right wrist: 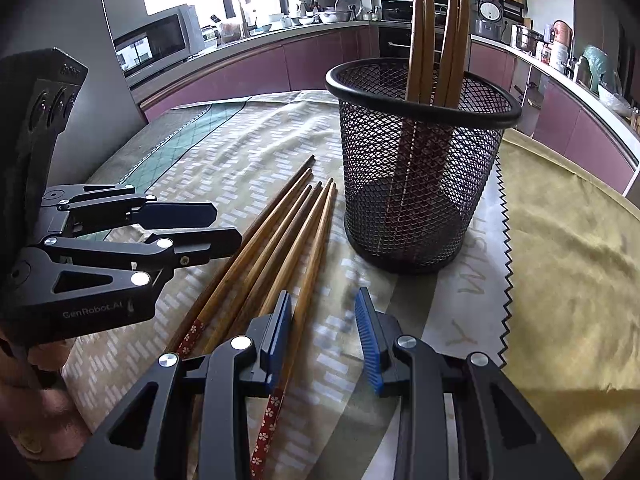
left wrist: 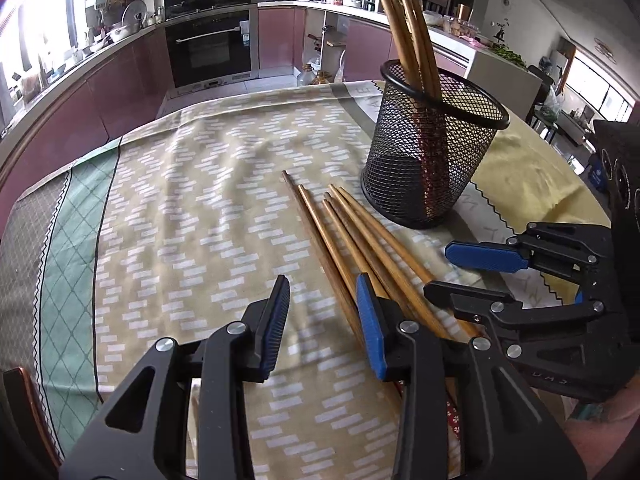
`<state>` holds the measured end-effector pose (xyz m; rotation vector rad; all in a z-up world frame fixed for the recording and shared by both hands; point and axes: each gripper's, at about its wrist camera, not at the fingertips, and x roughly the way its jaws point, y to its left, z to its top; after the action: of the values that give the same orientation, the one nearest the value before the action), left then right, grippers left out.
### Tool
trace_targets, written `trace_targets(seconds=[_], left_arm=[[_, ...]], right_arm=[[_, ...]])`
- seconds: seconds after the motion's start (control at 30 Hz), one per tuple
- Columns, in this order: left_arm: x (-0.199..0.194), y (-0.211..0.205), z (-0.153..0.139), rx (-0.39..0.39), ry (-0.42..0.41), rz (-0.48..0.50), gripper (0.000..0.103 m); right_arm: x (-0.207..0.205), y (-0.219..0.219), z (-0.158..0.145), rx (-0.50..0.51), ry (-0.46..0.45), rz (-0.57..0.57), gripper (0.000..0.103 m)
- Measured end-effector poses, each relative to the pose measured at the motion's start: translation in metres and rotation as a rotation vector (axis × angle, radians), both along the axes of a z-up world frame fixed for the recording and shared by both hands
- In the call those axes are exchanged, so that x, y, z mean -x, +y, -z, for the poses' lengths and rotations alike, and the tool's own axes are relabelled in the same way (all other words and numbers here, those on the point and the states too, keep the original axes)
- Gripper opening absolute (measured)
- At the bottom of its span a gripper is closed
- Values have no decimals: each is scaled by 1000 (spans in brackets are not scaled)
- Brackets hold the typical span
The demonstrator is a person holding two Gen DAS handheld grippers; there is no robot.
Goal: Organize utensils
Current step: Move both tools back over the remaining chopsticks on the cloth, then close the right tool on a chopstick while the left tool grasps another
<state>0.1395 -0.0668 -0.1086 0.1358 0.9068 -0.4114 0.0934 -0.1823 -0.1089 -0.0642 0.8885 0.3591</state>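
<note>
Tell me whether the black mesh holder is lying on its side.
No, the black mesh holder stands upright on the tablecloth with chopsticks standing in it.

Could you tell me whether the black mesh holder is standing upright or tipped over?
Upright. The mesh holder stands on its base on the tablecloth, rim facing up, with several chopsticks standing inside it.

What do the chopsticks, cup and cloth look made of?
Chopsticks: probably bamboo or wood, brown with visible grain and a smooth sheen; some handle ends carry a red floral pattern, paint or wrap unclear.
Cup: likely black-coated metal mesh, see-through diamond lattice with a solid rolled rim.
Cloth: woven fabric, matte, printed pattern, soft wrinkles.
</note>
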Motion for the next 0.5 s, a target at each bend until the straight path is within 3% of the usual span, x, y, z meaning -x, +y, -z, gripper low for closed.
trace_targets(seconds=[0.4,0.5], left_arm=[[-10,3,7,-14,36,-10,32],[-18,-1,10,-23,38,-14,30]], right_arm=[[-4,1,-1,11,-3,-3,30],[-7,4,0,23,-8,-3,26]])
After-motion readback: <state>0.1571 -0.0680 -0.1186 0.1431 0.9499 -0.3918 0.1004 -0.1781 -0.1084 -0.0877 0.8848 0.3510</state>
